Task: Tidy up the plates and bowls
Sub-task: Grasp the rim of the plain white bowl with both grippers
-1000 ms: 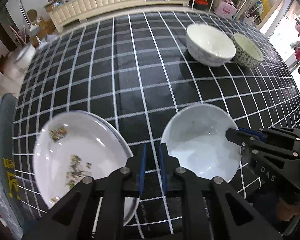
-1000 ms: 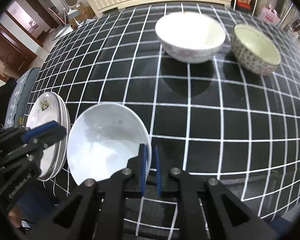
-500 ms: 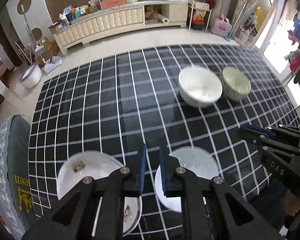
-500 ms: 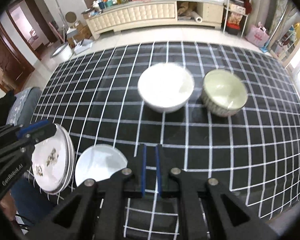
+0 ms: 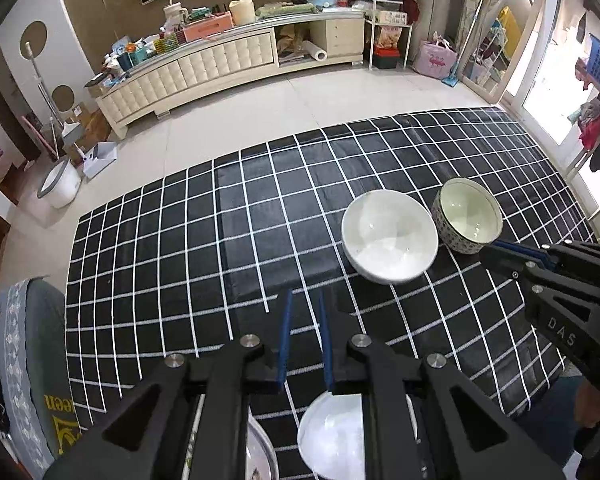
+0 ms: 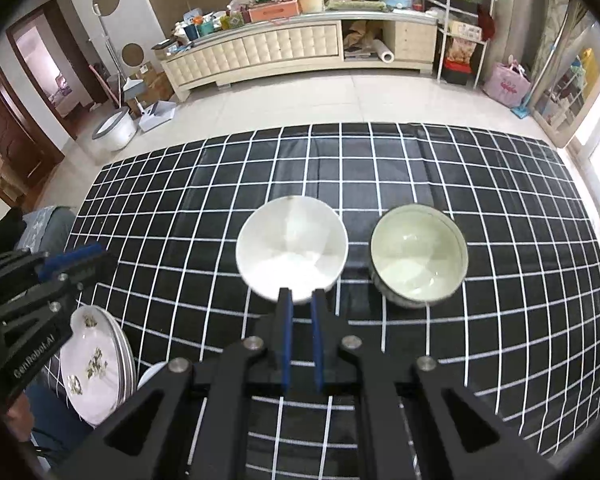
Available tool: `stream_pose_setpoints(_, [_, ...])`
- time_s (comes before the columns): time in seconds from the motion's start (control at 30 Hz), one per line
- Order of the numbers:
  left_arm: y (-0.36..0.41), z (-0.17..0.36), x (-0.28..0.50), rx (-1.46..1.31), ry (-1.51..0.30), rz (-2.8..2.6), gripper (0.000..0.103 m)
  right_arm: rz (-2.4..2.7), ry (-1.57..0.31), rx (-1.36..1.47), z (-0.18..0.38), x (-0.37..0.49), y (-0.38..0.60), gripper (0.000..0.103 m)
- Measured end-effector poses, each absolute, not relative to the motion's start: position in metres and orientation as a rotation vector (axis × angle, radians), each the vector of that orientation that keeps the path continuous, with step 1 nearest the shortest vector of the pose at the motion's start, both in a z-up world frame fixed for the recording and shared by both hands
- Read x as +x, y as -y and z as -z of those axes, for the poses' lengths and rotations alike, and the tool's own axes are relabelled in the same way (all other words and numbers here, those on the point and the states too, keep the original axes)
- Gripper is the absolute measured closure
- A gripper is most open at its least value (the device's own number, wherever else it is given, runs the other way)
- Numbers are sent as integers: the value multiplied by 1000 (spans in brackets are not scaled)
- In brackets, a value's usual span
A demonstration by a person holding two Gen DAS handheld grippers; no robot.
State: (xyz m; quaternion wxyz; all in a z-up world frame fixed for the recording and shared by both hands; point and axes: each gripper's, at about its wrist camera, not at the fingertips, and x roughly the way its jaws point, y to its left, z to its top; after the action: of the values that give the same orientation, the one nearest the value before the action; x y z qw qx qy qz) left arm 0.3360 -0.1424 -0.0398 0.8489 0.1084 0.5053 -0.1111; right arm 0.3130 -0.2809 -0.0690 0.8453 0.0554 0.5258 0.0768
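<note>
On a black tablecloth crossed by white grid lines, two bowls stand side by side toward the far right: a plain white bowl and, just beside it on its right, a patterned bowl with a pale green inside and a speckled outer wall; whether the two rims touch cannot be told. At the near edge of the table sits a stack of plates with a small flower print on the top one, and just to its right a shallow white dish, mostly hidden under the gripper bodies in both views. The left gripper hangs above the near edge, angled steeply down at the cloth, its blue-padded jaws drawn almost together with only a narrow slit between them and nothing in it. The right gripper is held the same way, jaws nearly pressed together and empty, its tips lying in line with the near rim of the white bowl in its own view but raised above it, not touching. Each gripper shows at the edge of the other's view, well apart. Beyond the table lie a tiled floor, a long cream cabinet piled with clutter, and a white bucket on the floor at the left.
</note>
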Motion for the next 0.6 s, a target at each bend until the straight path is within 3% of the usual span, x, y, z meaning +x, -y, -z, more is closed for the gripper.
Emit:
stream_pose_setpoints(0.1, [150,49,355,228,-1094,240,91,-149,-1147,107,80,331,285,70])
stream_pose_setpoints(0.17, [155,56,365,234,-1109,246,91,-138,-1159,100,86,339,287,67])
stream_pose_setpoints(0.6, [175,114,425,216,-1248,291,86,-157,-1271,176,124,388,296,67])
